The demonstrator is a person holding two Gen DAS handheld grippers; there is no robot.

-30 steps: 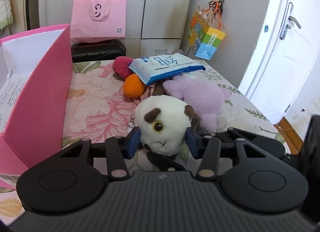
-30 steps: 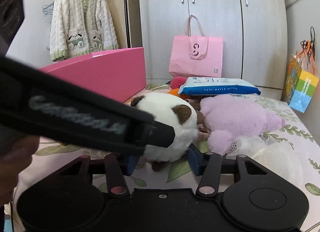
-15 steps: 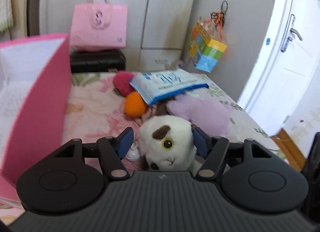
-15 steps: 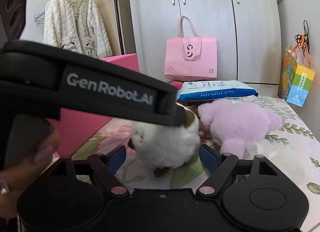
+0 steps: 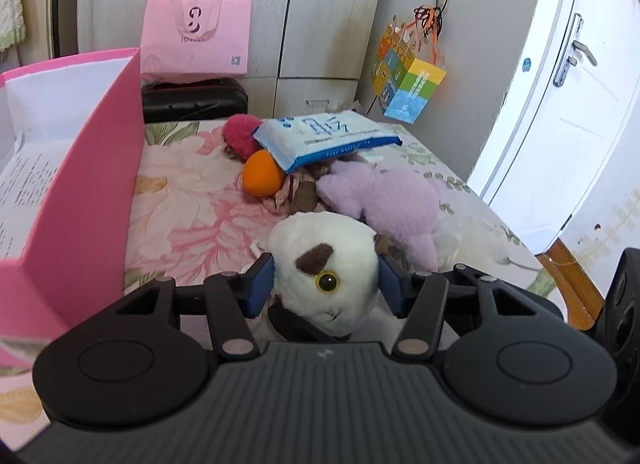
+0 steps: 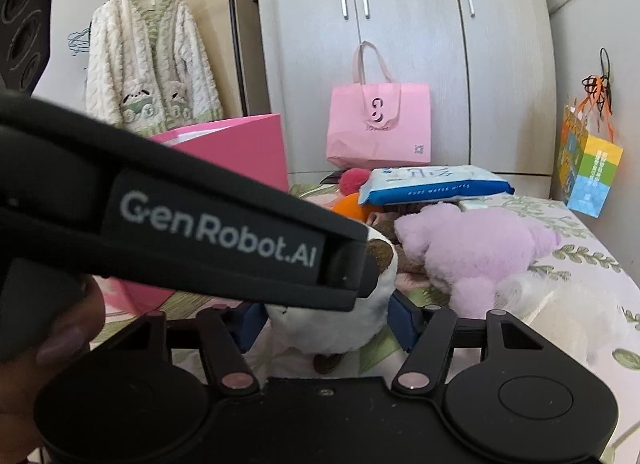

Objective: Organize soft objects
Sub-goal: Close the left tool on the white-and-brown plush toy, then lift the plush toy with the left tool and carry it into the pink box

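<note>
White plush with brown patch and yellow eye, on the floral bed, between both closing grippers: left gripper pads touching, right gripper likewise. Right view alone: cardigan; left alone: door.

White plush mostly hidden behind left gripper body, pink box cut off by frame edge

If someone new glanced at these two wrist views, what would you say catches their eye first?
Most striking is the round white plush toy with brown ears and a yellow eye, sitting on the floral bedspread between the closing blue pads of both the left tool and the right tool. Behind it lies a fluffy lilac plush toy, and at the left stands a bright pink open box.
</note>
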